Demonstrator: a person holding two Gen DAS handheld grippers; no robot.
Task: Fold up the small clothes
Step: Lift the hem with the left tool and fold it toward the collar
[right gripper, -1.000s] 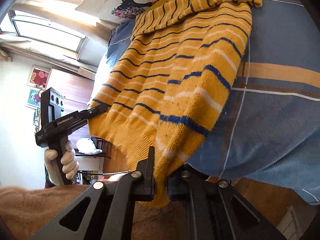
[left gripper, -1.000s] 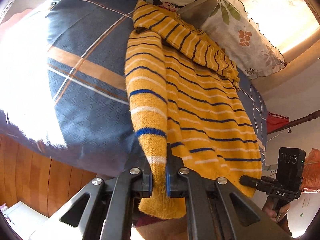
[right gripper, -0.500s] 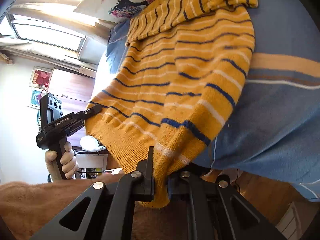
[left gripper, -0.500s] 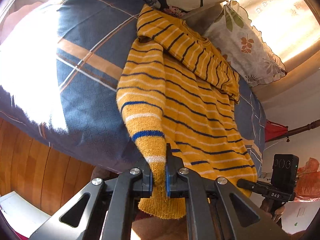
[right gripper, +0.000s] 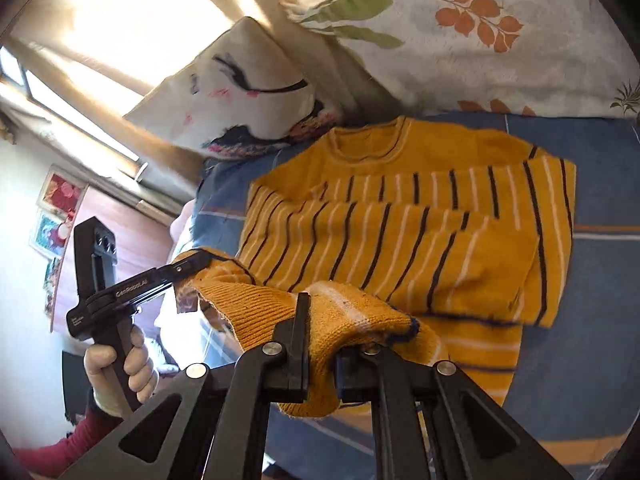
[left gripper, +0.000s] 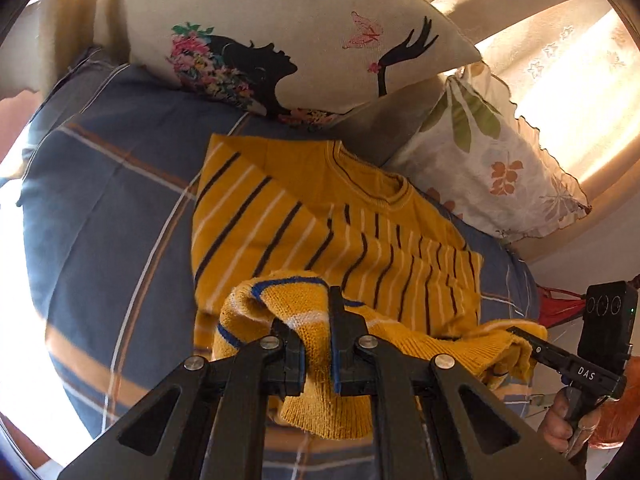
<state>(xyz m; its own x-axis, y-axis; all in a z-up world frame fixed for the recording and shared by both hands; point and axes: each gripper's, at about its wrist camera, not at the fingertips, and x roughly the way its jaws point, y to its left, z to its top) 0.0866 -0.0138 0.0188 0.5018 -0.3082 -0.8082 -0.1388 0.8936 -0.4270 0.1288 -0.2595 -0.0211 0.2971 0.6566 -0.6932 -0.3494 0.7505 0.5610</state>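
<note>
A yellow knitted sweater [left gripper: 320, 224] with dark and white stripes lies on the blue plaid bedspread [left gripper: 104, 216], collar toward the pillows, both sleeves folded across its chest. My left gripper [left gripper: 318, 344] is shut on the left corner of the bottom hem and holds it raised over the chest. My right gripper [right gripper: 320, 344] is shut on the other hem corner of the sweater [right gripper: 420, 216], also raised. Each gripper shows in the other's view: the right one [left gripper: 524, 342] at the right, the left one [right gripper: 192, 266] at the left. The hem hangs between them.
A cream pillow [left gripper: 304, 40] printed with a woman's silhouette and a leaf-print pillow [left gripper: 500, 168] lean at the head of the bed, just beyond the collar. The bedspread [right gripper: 608, 280] extends on both sides. A window and wooden furniture [right gripper: 120, 232] lie off the bed.
Both grippers have carried the bottom hem up off the bed's edge and forward over the sweater's body toward the collar. The pillows are much nearer now.
</note>
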